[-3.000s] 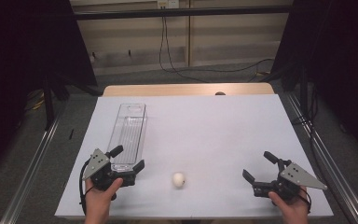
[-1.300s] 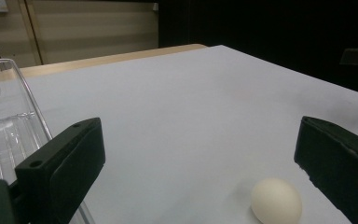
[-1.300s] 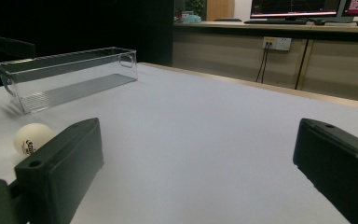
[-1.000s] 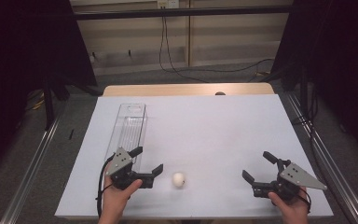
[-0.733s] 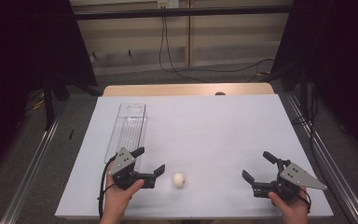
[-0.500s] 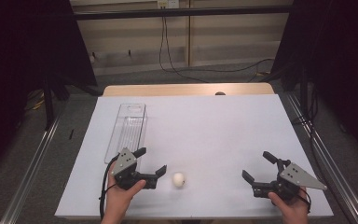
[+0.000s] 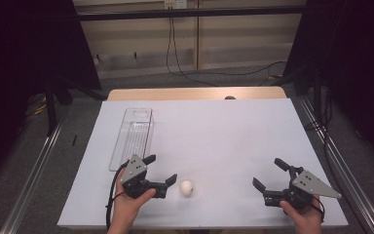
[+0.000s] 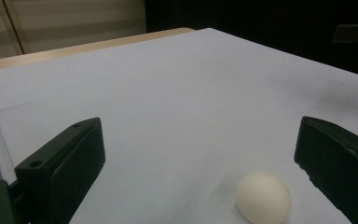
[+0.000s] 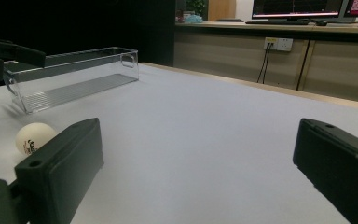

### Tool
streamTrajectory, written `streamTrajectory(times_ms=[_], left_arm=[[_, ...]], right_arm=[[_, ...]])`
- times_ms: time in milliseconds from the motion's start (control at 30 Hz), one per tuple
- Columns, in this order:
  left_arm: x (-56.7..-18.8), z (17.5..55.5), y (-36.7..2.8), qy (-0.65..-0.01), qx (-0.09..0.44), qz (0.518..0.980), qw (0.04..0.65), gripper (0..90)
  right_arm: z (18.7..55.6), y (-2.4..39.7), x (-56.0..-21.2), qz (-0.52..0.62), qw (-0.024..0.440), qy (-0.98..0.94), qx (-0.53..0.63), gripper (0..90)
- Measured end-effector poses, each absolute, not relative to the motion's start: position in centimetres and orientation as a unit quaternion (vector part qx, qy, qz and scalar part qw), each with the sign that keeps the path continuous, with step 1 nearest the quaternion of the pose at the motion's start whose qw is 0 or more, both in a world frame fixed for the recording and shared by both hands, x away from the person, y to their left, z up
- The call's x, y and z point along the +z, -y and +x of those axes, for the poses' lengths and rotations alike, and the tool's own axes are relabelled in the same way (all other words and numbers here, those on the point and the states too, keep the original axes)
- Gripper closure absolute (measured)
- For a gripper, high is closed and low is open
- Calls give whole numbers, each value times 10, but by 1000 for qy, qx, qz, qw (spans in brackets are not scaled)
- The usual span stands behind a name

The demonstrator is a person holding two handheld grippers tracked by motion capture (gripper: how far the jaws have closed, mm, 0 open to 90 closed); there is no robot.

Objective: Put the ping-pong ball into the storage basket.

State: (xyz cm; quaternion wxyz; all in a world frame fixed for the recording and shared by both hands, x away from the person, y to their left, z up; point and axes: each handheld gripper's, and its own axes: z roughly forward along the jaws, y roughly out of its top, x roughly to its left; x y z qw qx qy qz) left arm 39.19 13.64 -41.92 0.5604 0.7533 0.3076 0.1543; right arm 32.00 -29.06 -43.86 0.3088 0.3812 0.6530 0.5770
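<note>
Left gripper (image 7: 161,170) sits low on the white surface (image 7: 224,136), fingers wide open, holding nothing. White ball (image 7: 186,187) lies on the surface just beside its near finger tip, not touching; in the left gripper view the ball (image 8: 263,196) sits between the fingers, closer to the right-hand one. Clear tray (image 7: 133,136) lies just behind the left gripper, lengthwise. Right gripper (image 7: 270,173) rests well apart at the near right, fingers wide open, holding nothing.
</note>
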Motion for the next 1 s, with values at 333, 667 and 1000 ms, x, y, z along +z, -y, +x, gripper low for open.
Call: streamTrajectory(times_ms=[333, 667, 1000], left_arm=[[-420, 393, -131, -294, 154, 771, 544, 19], [-423, 392, -124, -289, 146, 780, 535, 19], [-425, 392, -119, -277, 140, 796, 520, 19]], right_arm=[[320, 291, -439, 379, 307, -656, 577, 12], [320, 290, -439, 381, 307, -654, 577, 12], [320, 290, -439, 380, 307, -654, 577, 12]])
